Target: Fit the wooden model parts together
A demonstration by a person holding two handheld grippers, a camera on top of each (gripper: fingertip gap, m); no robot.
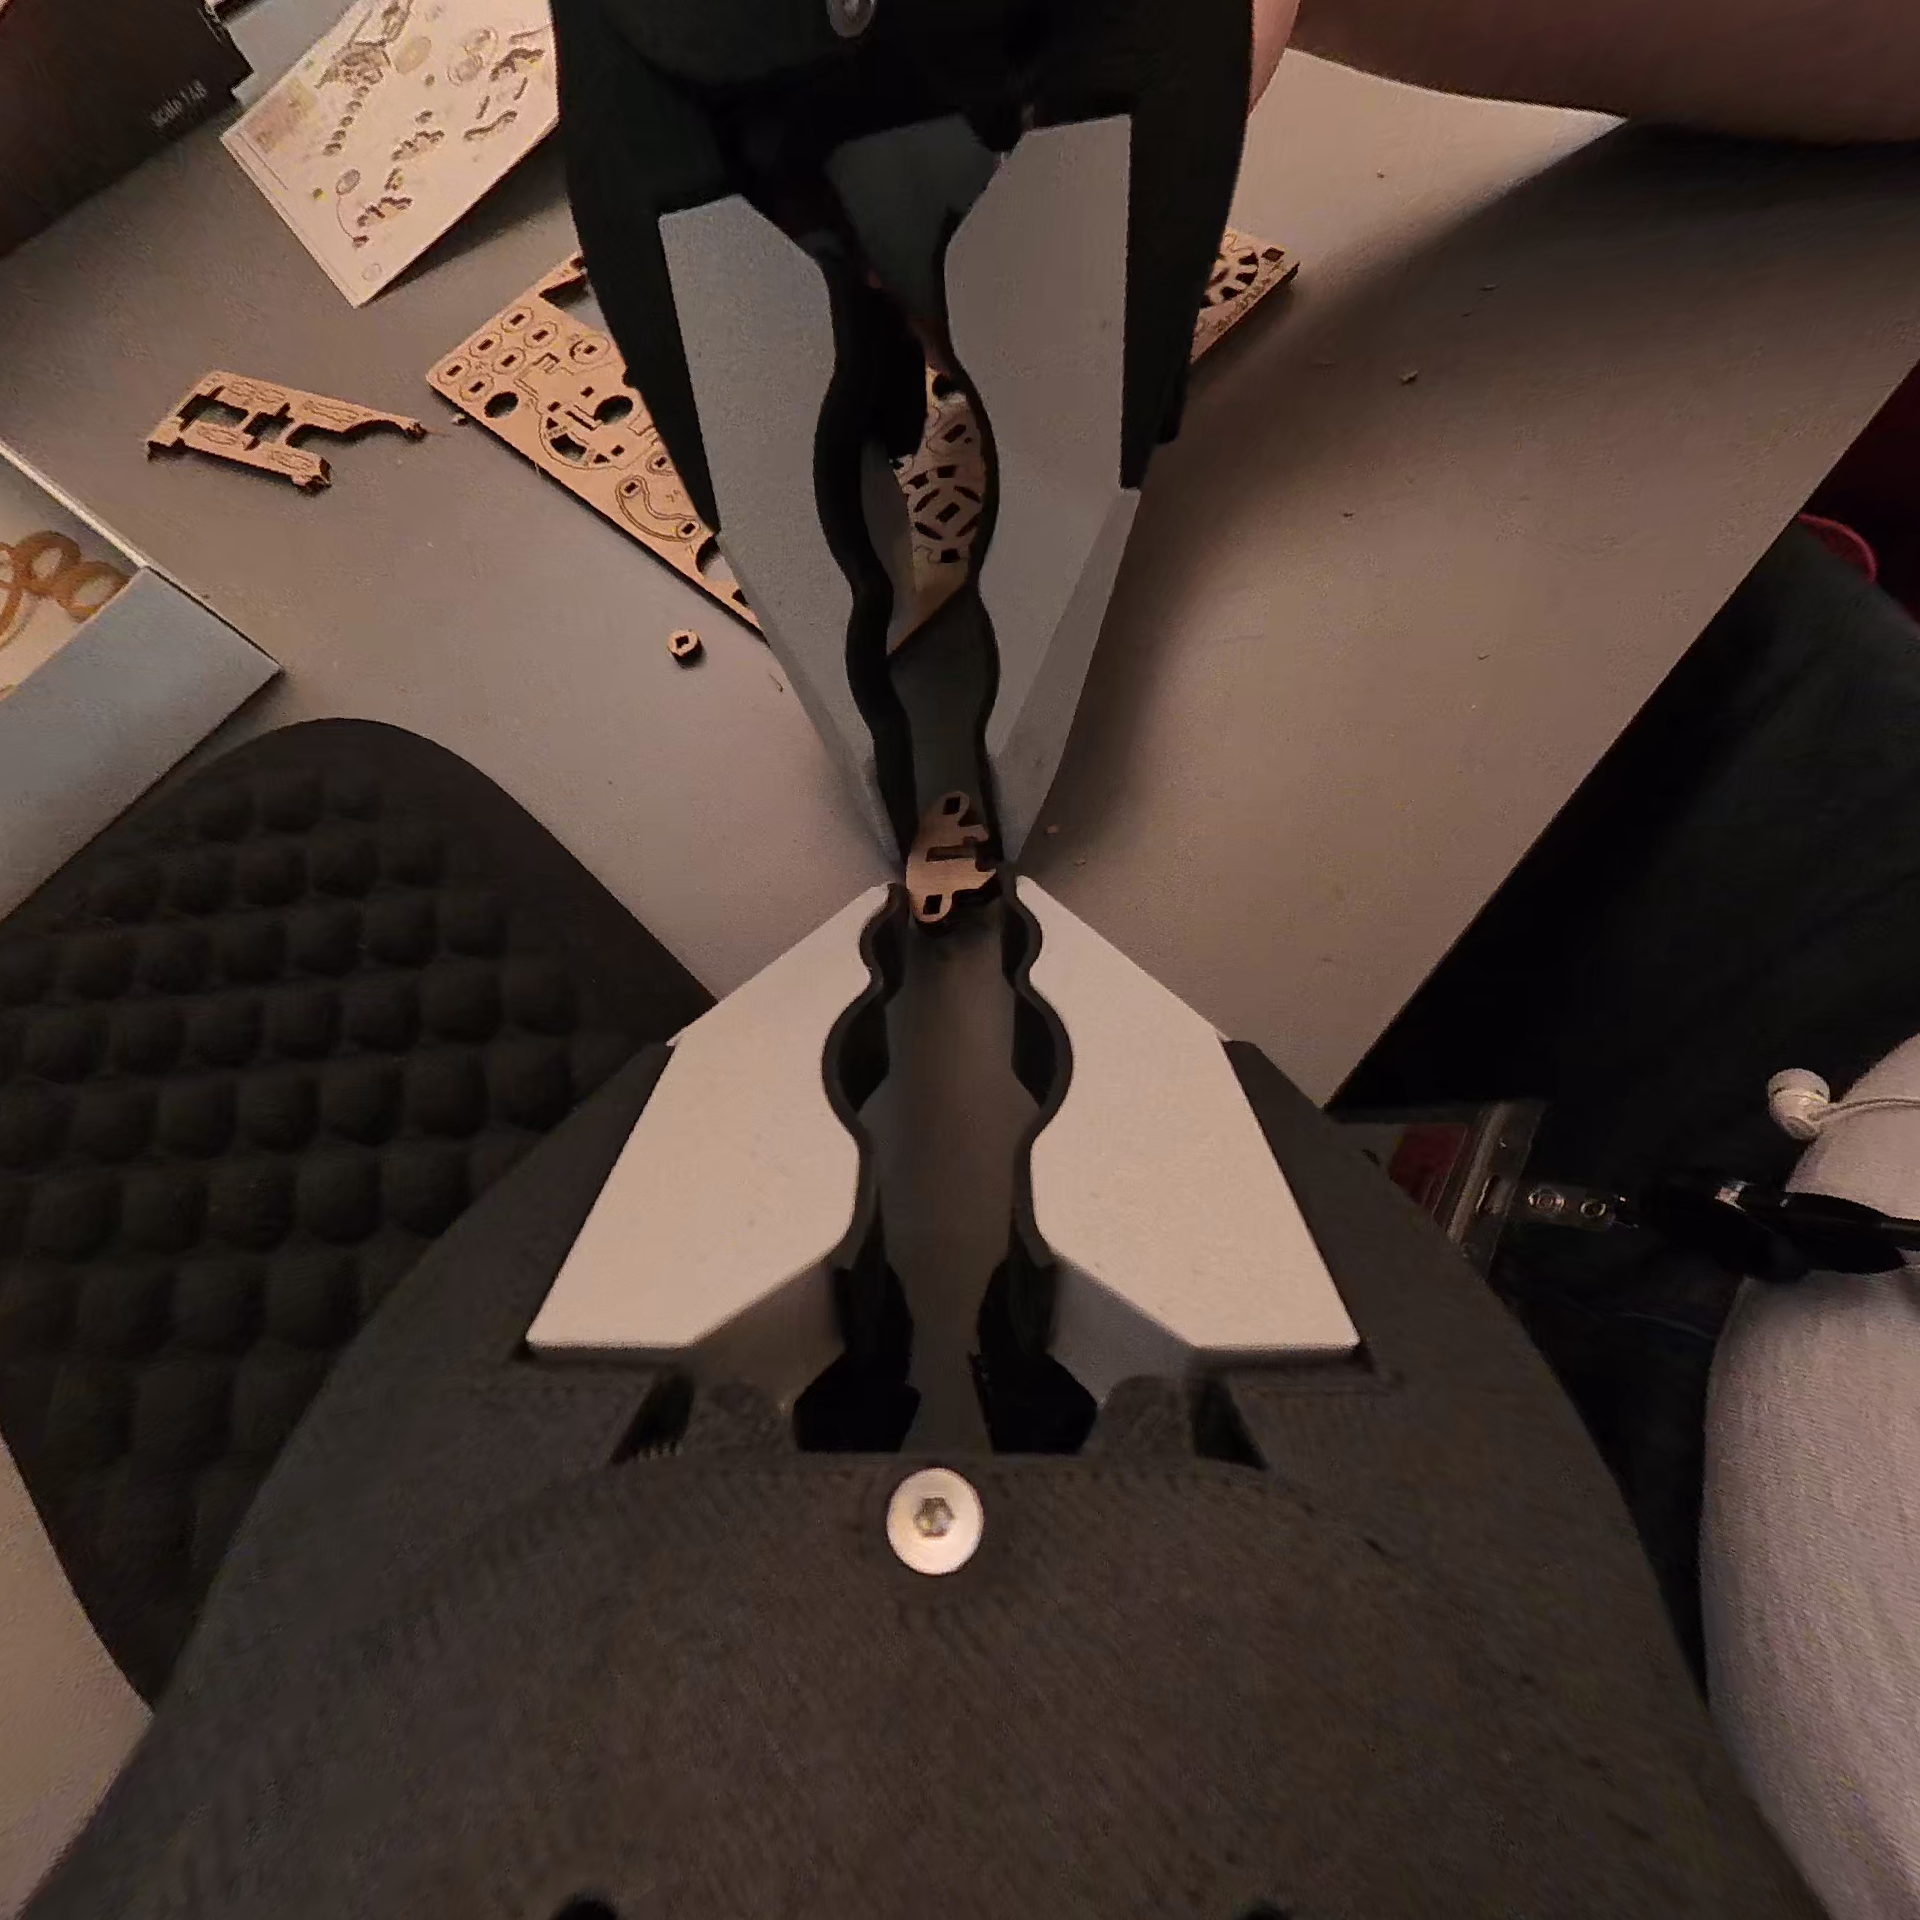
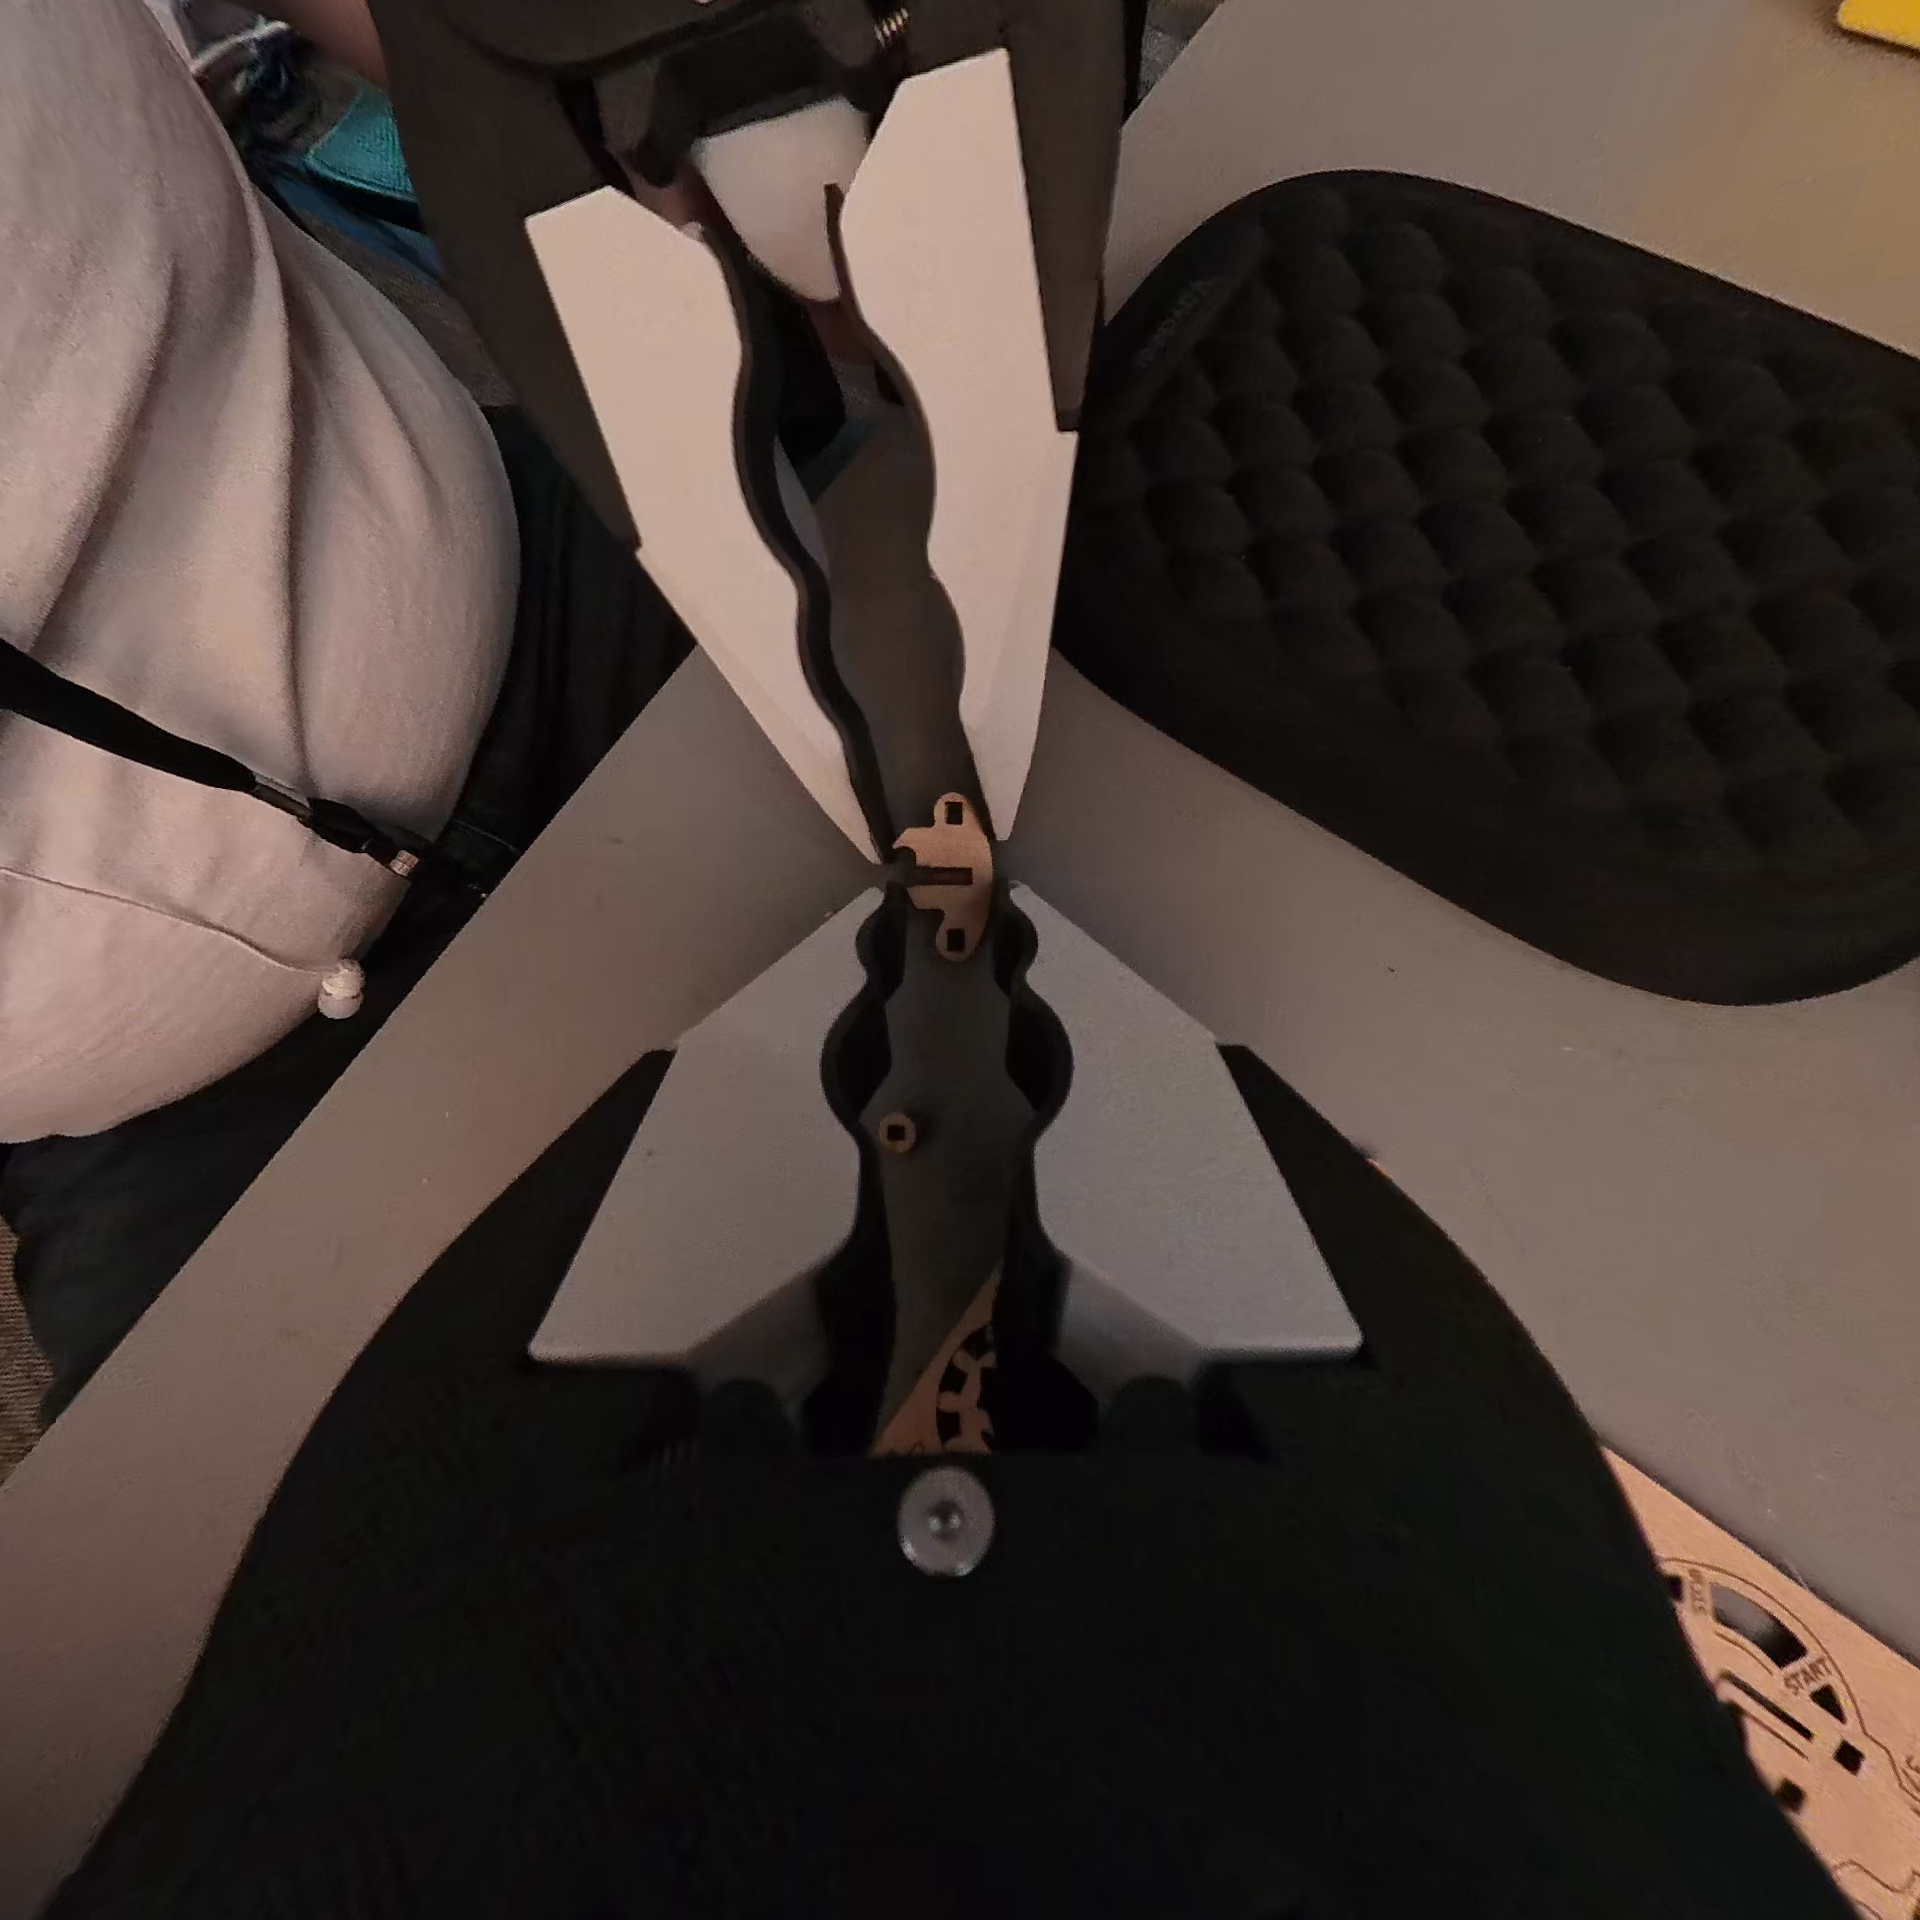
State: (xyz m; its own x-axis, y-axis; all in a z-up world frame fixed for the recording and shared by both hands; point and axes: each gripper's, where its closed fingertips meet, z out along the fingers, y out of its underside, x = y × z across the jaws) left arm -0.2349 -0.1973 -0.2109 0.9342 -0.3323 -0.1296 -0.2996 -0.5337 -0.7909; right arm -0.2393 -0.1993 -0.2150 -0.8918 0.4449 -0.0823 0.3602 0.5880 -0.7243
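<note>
My two grippers meet tip to tip above the grey table (image 1: 1351, 644). In the left wrist view, my left gripper (image 1: 951, 906) comes in from below and is shut on a small tan wooden part (image 1: 948, 868). My right gripper (image 1: 948, 847) comes in from above and pinches the same spot. In the right wrist view, my right gripper (image 2: 940, 914) is shut on a small wooden part (image 2: 948, 873) with rounded tabs and a slot. The left gripper (image 2: 935, 840) meets it from above. I cannot tell whether this is one part or two joined parts.
A laser-cut wooden sheet (image 1: 561, 416), a loose wooden frame piece (image 1: 270, 428), a small wooden ring (image 1: 684, 646) and a printed instruction sheet (image 1: 405, 135) lie on the far table. A black bumpy pad (image 1: 260, 1039) lies beside the grippers. Another wooden sheet (image 2: 1818, 1714) lies near the right gripper. The tips of both grippers are at nearly the same place.
</note>
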